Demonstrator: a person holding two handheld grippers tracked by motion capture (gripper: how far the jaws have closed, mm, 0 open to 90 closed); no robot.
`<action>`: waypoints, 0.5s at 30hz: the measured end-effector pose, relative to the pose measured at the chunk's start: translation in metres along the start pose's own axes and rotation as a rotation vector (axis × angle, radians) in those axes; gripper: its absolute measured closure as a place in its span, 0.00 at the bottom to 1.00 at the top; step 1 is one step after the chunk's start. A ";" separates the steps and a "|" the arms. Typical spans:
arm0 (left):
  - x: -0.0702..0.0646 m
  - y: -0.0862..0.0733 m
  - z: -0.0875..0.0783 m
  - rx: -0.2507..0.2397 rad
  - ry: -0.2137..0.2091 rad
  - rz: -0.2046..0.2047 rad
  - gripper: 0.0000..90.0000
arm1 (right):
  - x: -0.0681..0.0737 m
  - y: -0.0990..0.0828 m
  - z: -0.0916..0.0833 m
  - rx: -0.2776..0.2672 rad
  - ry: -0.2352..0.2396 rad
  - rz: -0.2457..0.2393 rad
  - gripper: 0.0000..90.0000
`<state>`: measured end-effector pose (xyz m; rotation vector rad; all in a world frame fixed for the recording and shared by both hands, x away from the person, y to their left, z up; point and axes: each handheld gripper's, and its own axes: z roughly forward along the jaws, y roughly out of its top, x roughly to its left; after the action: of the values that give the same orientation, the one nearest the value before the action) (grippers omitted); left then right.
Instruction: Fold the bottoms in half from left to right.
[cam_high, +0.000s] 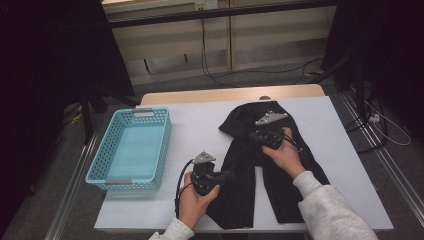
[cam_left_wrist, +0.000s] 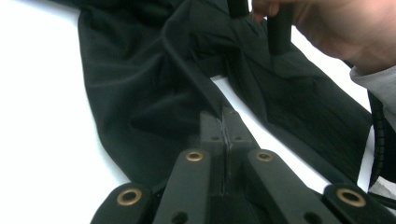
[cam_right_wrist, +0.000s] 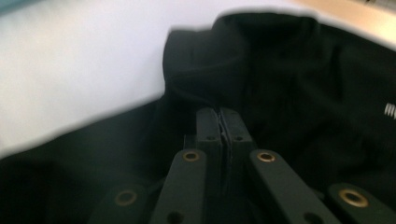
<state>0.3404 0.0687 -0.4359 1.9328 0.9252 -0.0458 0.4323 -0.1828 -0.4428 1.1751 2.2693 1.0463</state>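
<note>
On the white worktop (cam_high: 200, 125), a pair of black trousers (cam_high: 280, 185) lying flat, waist at the far end, two legs running toward the near edge. Left hand-held gripper (cam_high: 227, 175) pinched tight on the inner edge of the left leg, a thin fold of cloth caught between its jaws, seen close up in the left gripper view (cam_left_wrist: 223, 122). Right hand-held gripper (cam_high: 256, 134) closed too, down on the cloth near the crotch; in the right gripper view (cam_right_wrist: 219, 122) jaws together on black cloth, too blurry to tell for sure how much is caught. Blue basket (cam_high: 112, 145) sitting empty at the left, well apart. Looks like the start of a fold. Next, probably: lift both pinched spots together and carry one leg over the other, keeping the cloth smooth.
</note>
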 end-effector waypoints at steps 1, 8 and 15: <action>0.000 0.000 0.001 0.003 0.000 0.001 0.99 | -0.001 -0.004 0.001 0.011 -0.008 -0.002 0.98; 0.000 0.000 0.002 0.012 -0.002 0.003 0.99 | 0.007 -0.001 0.002 -0.041 -0.010 -0.038 0.75; 0.001 0.001 0.001 0.006 -0.006 -0.004 0.99 | 0.028 0.021 0.019 -0.091 -0.020 -0.126 0.55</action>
<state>0.3420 0.0687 -0.4359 1.9353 0.9259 -0.0567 0.4388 -0.1439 -0.4388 0.9883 2.2234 1.0725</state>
